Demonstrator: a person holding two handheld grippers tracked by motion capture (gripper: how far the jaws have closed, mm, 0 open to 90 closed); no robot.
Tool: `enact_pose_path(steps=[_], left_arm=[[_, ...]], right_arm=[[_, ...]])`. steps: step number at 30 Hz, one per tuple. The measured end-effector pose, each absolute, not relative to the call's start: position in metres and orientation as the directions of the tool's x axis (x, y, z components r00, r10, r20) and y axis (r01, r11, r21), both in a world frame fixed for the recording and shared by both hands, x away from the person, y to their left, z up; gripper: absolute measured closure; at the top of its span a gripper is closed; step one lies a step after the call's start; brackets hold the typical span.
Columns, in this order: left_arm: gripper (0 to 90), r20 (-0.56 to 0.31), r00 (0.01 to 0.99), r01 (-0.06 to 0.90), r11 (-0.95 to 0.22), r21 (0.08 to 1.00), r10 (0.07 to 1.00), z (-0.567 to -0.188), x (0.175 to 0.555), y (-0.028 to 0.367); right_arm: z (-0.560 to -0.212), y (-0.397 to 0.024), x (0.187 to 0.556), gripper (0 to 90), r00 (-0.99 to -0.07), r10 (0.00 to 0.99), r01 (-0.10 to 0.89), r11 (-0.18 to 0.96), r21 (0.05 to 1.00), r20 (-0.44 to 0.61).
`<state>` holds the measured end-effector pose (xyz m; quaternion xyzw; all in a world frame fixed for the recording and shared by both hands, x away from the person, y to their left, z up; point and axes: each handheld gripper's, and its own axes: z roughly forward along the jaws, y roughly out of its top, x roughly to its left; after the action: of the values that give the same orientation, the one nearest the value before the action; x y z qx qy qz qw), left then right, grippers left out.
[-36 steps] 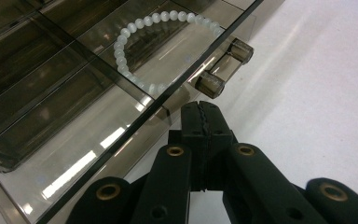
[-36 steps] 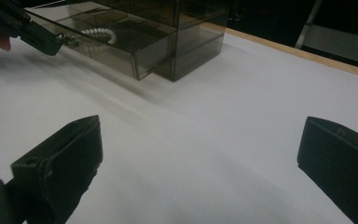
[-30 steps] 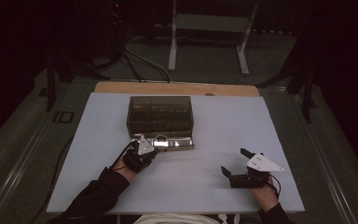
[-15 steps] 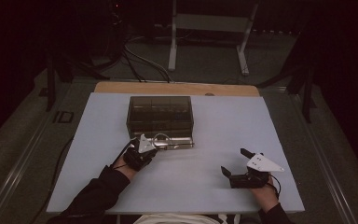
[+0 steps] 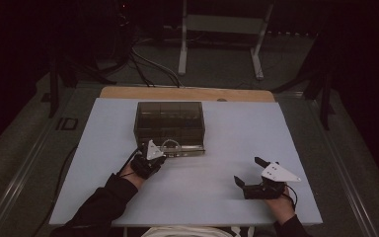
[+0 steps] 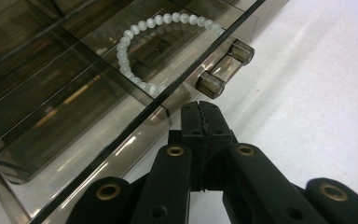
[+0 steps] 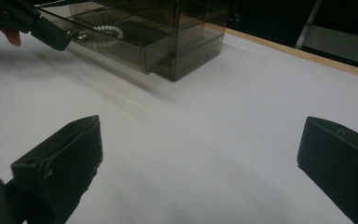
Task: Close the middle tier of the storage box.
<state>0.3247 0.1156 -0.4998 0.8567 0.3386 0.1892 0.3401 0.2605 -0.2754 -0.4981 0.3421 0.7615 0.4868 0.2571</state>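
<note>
**Left tool at the open drawer, right tool idle**

The left tool (image 6: 200, 112), jaws pressed together on nothing, sits just beside the handle (image 6: 224, 66) of the smoky drawer (image 6: 98, 93), which holds a white bead bracelet (image 6: 135, 46). The right tool (image 5: 250, 173) rests wide apart on the worktop (image 5: 237, 133), well away.

The drawer box (image 5: 170, 121) is smoky brown and see-through; the bead bracelet (image 6: 154, 42) looks milky white; the jaws are black; the surface (image 5: 237, 133) is pale grey-white.
</note>
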Motion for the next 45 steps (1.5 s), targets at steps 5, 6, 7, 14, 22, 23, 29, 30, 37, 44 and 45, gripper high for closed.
enact_pose_path(steps=[5, 6, 7, 14, 22, 23, 29, 30, 37, 44, 45], left_arm=[[90.0, 0.09, 0.695, 0.453, -0.532, 0.716, 0.713, -0.498, 0.327, 0.117], [90.0, 0.09, 0.695, 0.453, -0.531, 0.716, 0.714, -0.497, 0.328, 0.117], [90.0, 0.09, 0.694, 0.453, -0.53, 0.717, 0.715, -0.497, 0.328, 0.117], [90.0, 0.089, 0.696, 0.452, -0.532, 0.716, 0.712, -0.496, 0.331, 0.116], [90.0, 0.089, 0.7, 0.452, -0.536, 0.714, 0.709, -0.496, 0.333, 0.113], [90.0, 0.089, 0.698, 0.452, -0.534, 0.714, 0.71, -0.496, 0.333, 0.113], [90.0, 0.085, 0.695, 0.457, -0.53, 0.714, 0.714, -0.496, 0.335, 0.113], [90.0, 0.084, 0.695, 0.458, -0.53, 0.714, 0.714, -0.496, 0.335, 0.113], [90.0, 0.087, 0.692, 0.459, -0.53, 0.713, 0.717, -0.496, 0.338, 0.113], [90.0, 0.09, 0.694, 0.457, -0.533, 0.712, 0.715, -0.497, 0.34, 0.112], [90.0, 0.089, 0.694, 0.46, -0.534, 0.71, 0.715, -0.497, 0.341, 0.112]], right_arm=[[-0.498, -0.275, 0.261, 0.0, -0.633, 0.772, 0.27, 0.291, 0.918, -0.059], [-0.498, -0.275, 0.261, 0.0, -0.634, 0.771, 0.27, 0.291, 0.918, -0.058], [-0.498, -0.275, 0.261, 0.0, -0.634, 0.771, 0.271, 0.292, 0.917, -0.059], [-0.498, -0.275, 0.261, 0.0, -0.633, 0.772, 0.269, 0.291, 0.918, -0.059], [-0.498, -0.276, 0.26, 0.0, -0.633, 0.772, 0.269, 0.29, 0.918, -0.058], [-0.498, -0.276, 0.261, 0.0, -0.634, 0.771, 0.269, 0.291, 0.918, -0.059], [-0.498, -0.275, 0.261, 0.0, -0.633, 0.771, 0.268, 0.292, 0.918, -0.061], [-0.498, -0.276, 0.26, 0.0, -0.633, 0.772, 0.269, 0.291, 0.918, -0.059], [-0.498, -0.275, 0.26, 0.0, -0.634, 0.771, 0.269, 0.292, 0.918, -0.06], [-0.498, -0.275, 0.261, 0.0, -0.634, 0.771, 0.271, 0.293, 0.917, -0.059], [-0.498, -0.275, 0.261, 0.0, -0.633, 0.772, 0.27, 0.292, 0.918, -0.059]])
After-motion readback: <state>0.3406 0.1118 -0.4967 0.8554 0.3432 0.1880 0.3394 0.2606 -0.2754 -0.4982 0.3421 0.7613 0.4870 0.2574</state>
